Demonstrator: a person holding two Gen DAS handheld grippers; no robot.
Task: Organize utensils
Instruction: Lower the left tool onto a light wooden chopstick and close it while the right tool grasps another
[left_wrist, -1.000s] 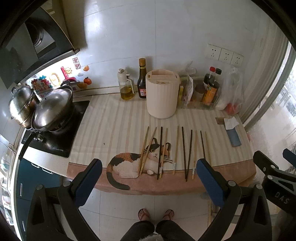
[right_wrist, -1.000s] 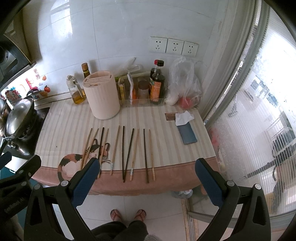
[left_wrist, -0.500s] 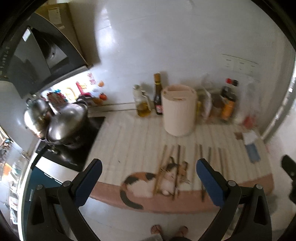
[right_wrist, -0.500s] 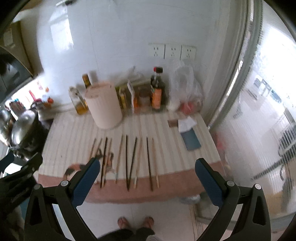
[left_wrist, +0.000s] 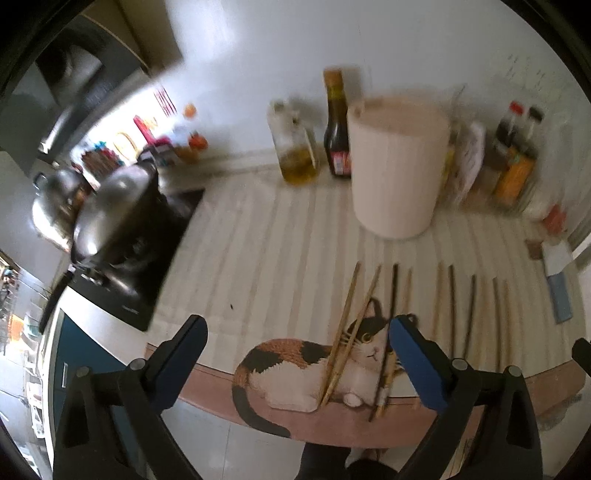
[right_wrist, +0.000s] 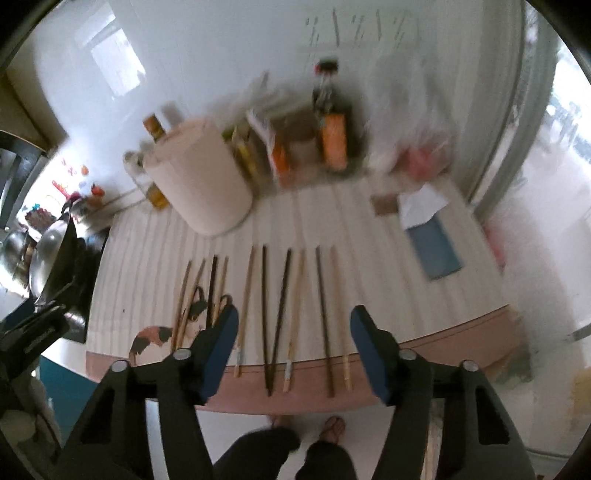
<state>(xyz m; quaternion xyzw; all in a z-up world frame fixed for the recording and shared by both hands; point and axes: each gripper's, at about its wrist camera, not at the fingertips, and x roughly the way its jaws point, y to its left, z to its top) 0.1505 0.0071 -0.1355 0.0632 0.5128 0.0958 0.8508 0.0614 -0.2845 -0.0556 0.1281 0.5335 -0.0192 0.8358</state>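
Observation:
Several chopsticks, light wood and dark, lie side by side on the striped mat; they show in the left wrist view (left_wrist: 395, 306) and in the right wrist view (right_wrist: 282, 306). Behind them stands a cream cylindrical utensil holder (left_wrist: 397, 170), also in the right wrist view (right_wrist: 199, 177). My left gripper (left_wrist: 297, 358) is open and empty, above the front edge over the mat's cat picture (left_wrist: 317, 365). My right gripper (right_wrist: 293, 345) is open and empty, above the near ends of the middle chopsticks. Both views are blurred.
An oil jug (left_wrist: 293, 147) and a dark sauce bottle (left_wrist: 336, 125) stand left of the holder. More bottles (right_wrist: 328, 125) and a plastic bag (right_wrist: 410, 133) line the back wall. A wok on the hob (left_wrist: 114, 214) sits left. A blue cloth (right_wrist: 436, 251) lies right.
Both grippers have moved forward and down toward the counter; the chopsticks and holder look larger and nearer. The right gripper's fingers stand closer together than before. Nothing on the counter has moved.

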